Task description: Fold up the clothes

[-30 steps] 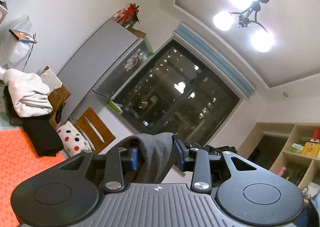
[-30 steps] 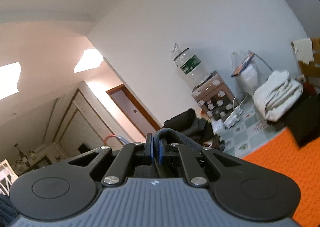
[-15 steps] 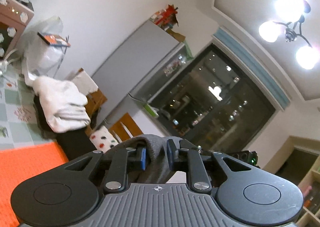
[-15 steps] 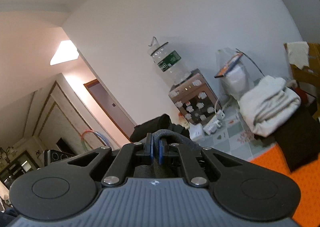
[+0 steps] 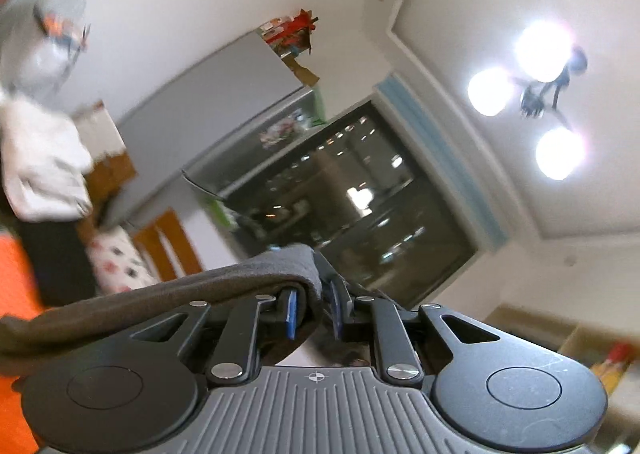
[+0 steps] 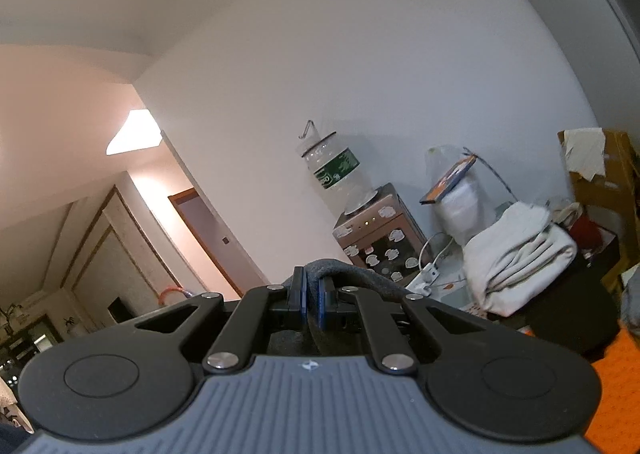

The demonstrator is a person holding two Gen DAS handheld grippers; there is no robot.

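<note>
Above the orange mat (image 6: 612, 382), my left gripper (image 5: 314, 308) was closing on the grey garment (image 5: 168, 294), my right gripper (image 6: 311, 304) pinching it shut. I judged the thinner left bite likeliest to slip under tension.

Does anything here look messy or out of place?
Little stands out. A white bundle of cloth sits loosely heaped, not folded, on a dark stack. The grey cloth drapes sideways over the closing left gripper; the right gripper pinches it too.
</note>
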